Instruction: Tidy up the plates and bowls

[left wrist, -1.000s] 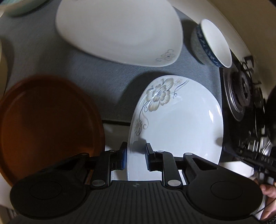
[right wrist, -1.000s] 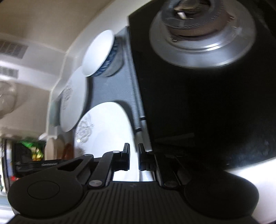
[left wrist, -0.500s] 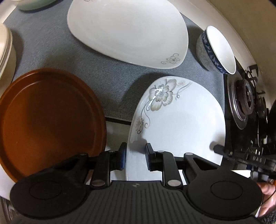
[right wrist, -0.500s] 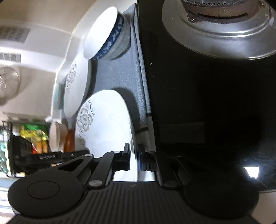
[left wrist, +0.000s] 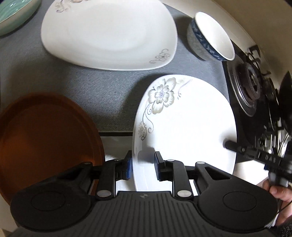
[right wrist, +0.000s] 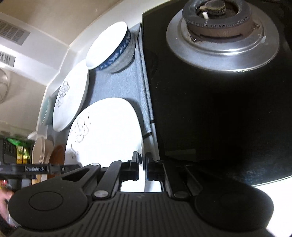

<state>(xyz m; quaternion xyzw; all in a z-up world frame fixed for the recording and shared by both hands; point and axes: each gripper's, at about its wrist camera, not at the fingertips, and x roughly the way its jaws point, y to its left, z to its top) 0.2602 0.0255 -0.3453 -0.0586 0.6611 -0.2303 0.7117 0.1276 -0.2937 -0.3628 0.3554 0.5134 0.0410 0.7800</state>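
A white plate with a grey flower (left wrist: 186, 127) is held over the counter's front edge; it also shows in the right wrist view (right wrist: 107, 131). My left gripper (left wrist: 142, 166) straddles its near left rim, one finger on each side, shut on it. My right gripper (right wrist: 142, 166) is shut on the plate's right rim, and its finger shows in the left wrist view (left wrist: 231, 145). A larger white flowered plate (left wrist: 109, 34) lies behind on the grey mat (left wrist: 94, 87). A blue-patterned bowl (left wrist: 209, 38) stands at the back right.
A brown plate (left wrist: 45, 142) lies at the left, by my left gripper. A teal bowl (left wrist: 12, 14) sits at the back left. The black gas hob (right wrist: 219, 109) with its burner (right wrist: 220, 27) borders the mat on the right. Cream plates (right wrist: 39, 151) stand farther left.
The flowered plate has stayed in both grippers while the views shifted a little; the left wrist view drew slightly back, and the right wrist view tilted so the burner shows more fully.
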